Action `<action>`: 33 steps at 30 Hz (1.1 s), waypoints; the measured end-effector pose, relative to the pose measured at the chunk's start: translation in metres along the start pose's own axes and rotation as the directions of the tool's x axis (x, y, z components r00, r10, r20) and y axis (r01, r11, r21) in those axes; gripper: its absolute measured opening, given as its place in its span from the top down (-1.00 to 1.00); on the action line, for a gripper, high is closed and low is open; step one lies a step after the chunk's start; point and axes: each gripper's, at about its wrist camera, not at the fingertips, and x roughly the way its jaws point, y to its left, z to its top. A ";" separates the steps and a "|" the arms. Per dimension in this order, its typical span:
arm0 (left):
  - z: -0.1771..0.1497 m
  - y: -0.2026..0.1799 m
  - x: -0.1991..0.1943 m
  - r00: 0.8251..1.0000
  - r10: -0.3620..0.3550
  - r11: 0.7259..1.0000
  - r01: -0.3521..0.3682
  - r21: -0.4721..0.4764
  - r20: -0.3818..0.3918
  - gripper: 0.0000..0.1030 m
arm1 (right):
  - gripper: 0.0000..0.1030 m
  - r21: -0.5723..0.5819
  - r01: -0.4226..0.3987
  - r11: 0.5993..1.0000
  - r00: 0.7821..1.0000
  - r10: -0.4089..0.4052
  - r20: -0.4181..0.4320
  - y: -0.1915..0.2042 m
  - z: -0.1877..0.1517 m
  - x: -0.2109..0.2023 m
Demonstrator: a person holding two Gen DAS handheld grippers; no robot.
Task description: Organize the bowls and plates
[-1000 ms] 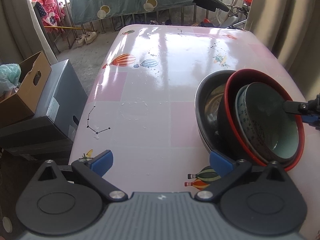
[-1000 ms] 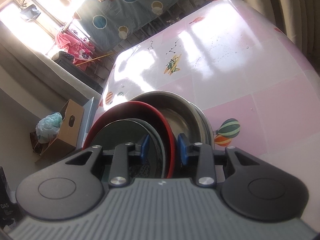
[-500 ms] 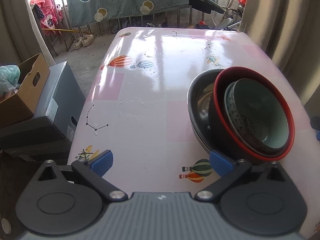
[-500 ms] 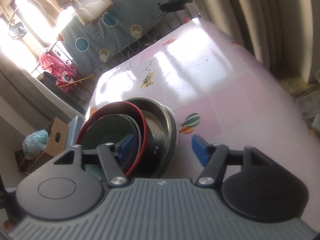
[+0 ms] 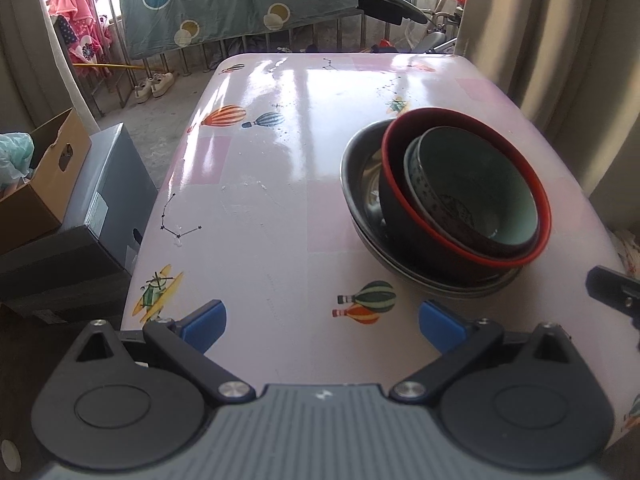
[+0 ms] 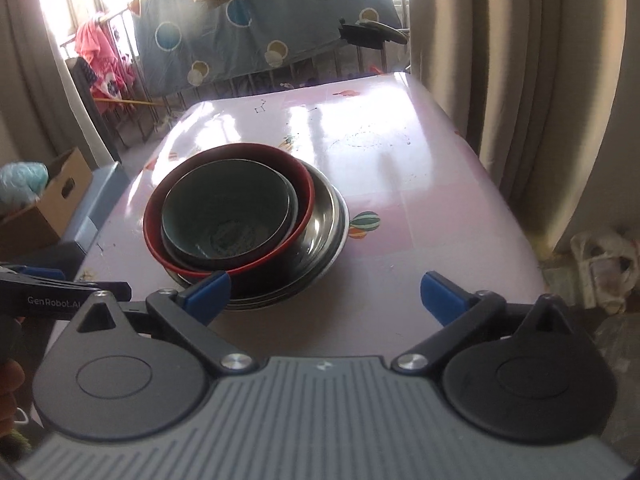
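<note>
Above the table [image 6: 400, 184], both grippers tilt downward, jaws wide and empty, the right gripper [image 6: 324, 294] just opened.

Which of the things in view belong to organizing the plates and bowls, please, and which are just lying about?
Belongs to the job:
- green bowl, innermost
- red-rimmed bowl, around it
- steel bowl, outermost
- table under the stack

Just lying about:
- cardboard box
- grey box
- shoes
- hanging blanket
</note>
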 end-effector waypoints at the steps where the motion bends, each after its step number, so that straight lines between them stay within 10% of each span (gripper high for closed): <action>1: -0.002 -0.001 -0.001 1.000 0.002 1.000 -0.002 0.001 0.001 -1.00 | -0.98 -0.011 0.009 1.000 1.000 -0.009 -0.008 0.004 0.000 -0.001; 33: -0.015 -0.006 -0.006 0.999 0.032 0.999 -0.032 -0.001 -0.021 -1.00 | -0.98 -0.045 0.038 0.998 0.994 -0.043 -0.104 0.024 -0.004 -0.004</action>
